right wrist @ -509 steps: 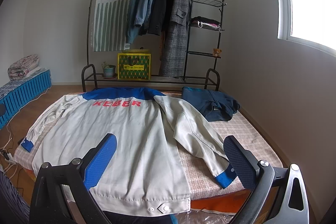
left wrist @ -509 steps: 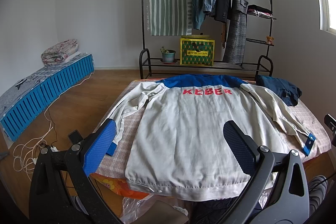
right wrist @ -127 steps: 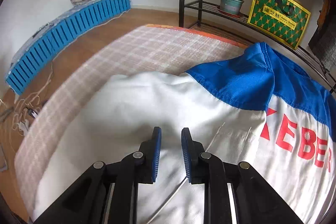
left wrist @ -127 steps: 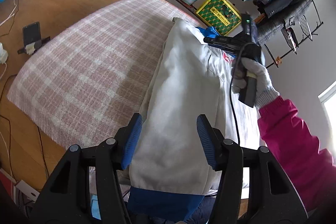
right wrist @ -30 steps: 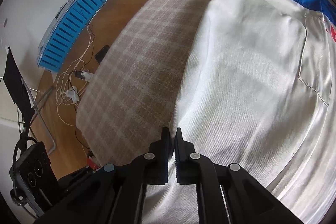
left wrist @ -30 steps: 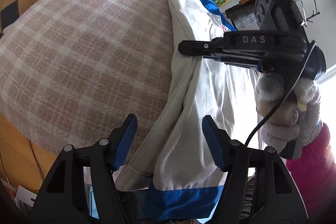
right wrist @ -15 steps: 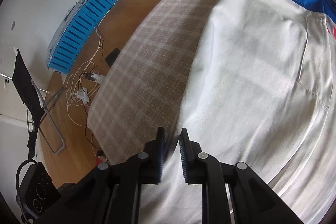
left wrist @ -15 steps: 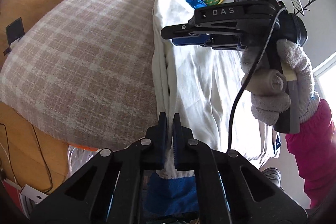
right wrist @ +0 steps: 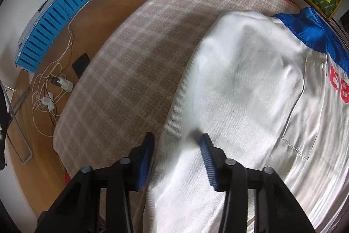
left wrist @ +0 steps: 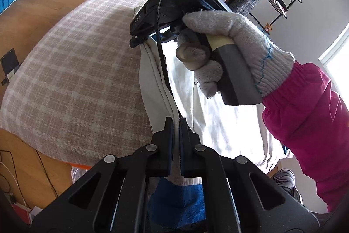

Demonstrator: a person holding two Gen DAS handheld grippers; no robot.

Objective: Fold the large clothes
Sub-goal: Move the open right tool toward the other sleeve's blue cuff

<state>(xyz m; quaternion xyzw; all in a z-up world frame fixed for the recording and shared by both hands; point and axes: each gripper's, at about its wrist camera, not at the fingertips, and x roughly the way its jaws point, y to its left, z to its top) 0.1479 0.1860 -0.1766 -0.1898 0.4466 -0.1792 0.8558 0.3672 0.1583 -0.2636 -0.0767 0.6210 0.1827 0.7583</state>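
While pinched in left hand-held gripper, jacket edge lifted, right hand-held gripper parted above

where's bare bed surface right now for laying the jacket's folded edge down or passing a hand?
Bare plaid bedspread runs from the jacket's folded left edge out to the bed's floor-side edge; the left wrist view shows that stretch bare too. Crowded along the fold line: left gripper clamped on the hem, right gripper open over the fabric. Far side is jacket-covered.

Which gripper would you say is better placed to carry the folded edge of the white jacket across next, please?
Left. The left gripper is shut on the white jacket near its hem; the right gripper is open, straddling the edge without gripping.
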